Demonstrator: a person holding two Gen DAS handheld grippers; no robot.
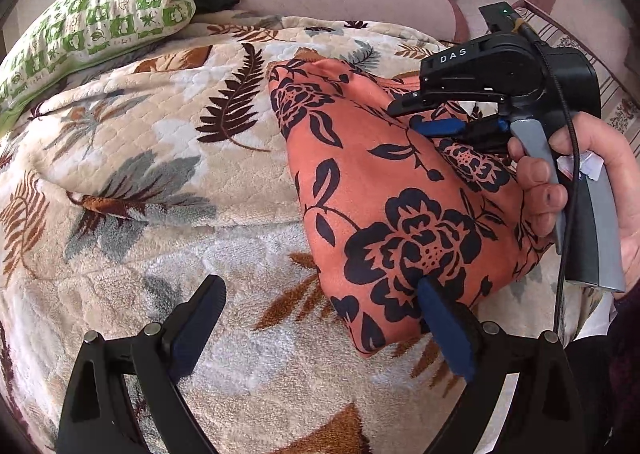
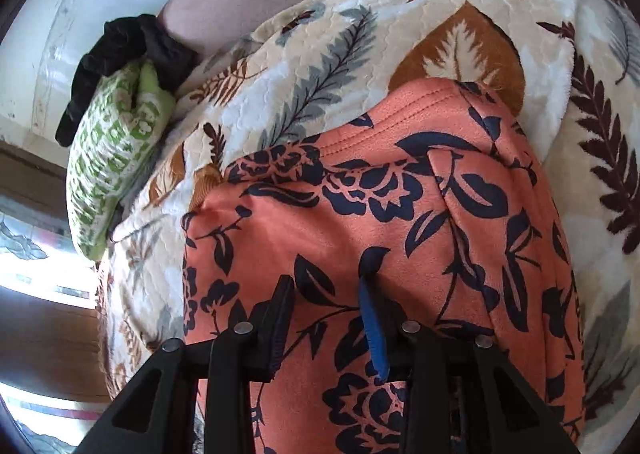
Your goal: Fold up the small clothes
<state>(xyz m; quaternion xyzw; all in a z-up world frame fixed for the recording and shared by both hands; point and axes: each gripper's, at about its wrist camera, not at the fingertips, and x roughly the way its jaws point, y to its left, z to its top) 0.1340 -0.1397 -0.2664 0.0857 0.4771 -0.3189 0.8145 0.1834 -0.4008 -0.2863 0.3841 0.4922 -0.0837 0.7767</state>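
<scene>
A: Left wrist view first: the left gripper (image 1: 320, 328) is spread wide, nothing between its jaws, its blue-padded finger touching the near corner of the orange floral garment (image 1: 400, 189) on the leaf-print fleece blanket (image 1: 132, 157).

B: And the other?

A: The right gripper (image 2: 330, 324) hovers over the cloth's middle, jaws parted, no fabric visibly pinched; the right hand (image 1: 580, 189) holds its handle.

B: Which step, then?

A: My guess: the garment is already folded over, awaiting another fold. Next needs a jaw closing on an edge.

B: Its lie?

A: Long axis runs from the near corner toward the hemmed far end, nearer the green patterned pillow (image 1: 96, 29).
</scene>
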